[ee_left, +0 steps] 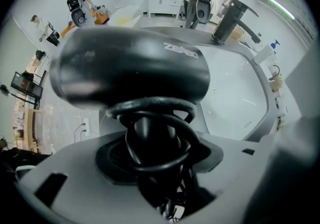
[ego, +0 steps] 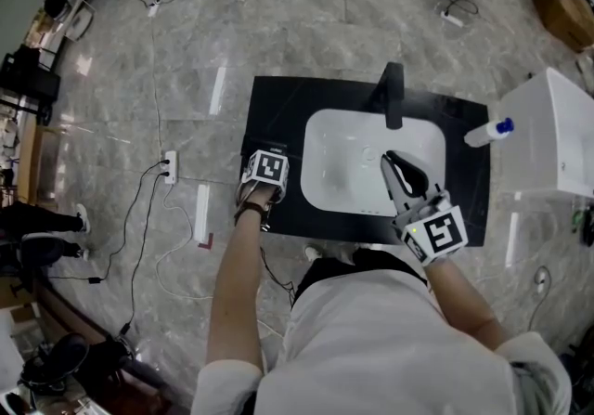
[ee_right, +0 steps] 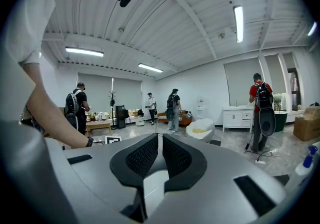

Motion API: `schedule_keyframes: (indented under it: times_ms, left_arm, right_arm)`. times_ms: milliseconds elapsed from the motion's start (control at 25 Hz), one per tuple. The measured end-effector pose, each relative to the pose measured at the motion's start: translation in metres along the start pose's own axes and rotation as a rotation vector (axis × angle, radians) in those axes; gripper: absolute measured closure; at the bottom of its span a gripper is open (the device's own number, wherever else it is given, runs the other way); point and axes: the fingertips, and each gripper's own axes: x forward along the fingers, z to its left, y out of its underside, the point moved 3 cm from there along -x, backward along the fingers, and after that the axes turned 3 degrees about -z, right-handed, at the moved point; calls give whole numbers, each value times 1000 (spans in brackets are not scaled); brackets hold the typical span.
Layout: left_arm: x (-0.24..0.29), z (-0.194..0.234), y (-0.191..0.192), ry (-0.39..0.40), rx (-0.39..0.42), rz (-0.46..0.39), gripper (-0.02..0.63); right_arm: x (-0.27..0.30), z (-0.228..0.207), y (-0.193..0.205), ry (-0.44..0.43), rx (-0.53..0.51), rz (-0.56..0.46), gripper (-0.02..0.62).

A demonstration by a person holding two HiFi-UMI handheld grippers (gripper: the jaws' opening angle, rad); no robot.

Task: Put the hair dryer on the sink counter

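Observation:
The black hair dryer [ee_left: 130, 67] fills the left gripper view, its body lying across the frame and its handle wrapped in coils of black cord. My left gripper [ee_left: 155, 155] points straight down with handle and cord between its jaws; the pads stand apart and I see no clear press on them. In the head view this gripper [ego: 264, 174] is over the left strip of the black sink counter [ego: 278, 107] and hides the dryer. My right gripper [ego: 393, 164] hovers level over the front right of the white basin [ego: 362, 162], jaws together and empty [ee_right: 159, 148].
A black faucet [ego: 393, 93] stands at the back of the basin. A white bottle with a blue cap [ego: 487, 131] lies at the counter's right end, beside a white cabinet [ego: 557, 135]. A power strip [ego: 169, 165] and cables lie on the floor to the left.

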Motion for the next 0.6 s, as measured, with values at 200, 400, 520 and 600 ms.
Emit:
schedule_keyframes:
  times_ms: [200,400,520,600]
  left_arm:
    - [1,0,-1,3,-9,0,344]
    - [-2,2,-1,-16,-23,-10,341]
    - [-2,2,-1,-27,-28,-25,339]
    - [-2,0,-2,-27,-32,-38,337]
  right_arm:
    - [-1,-4,3,-4,12,3,546]
    - [-2,-8,3,-8,14,5,546]
    - [-2,-10,3,-13,12,2,546]
    - [-2,-10,3,-16,16,3,546]
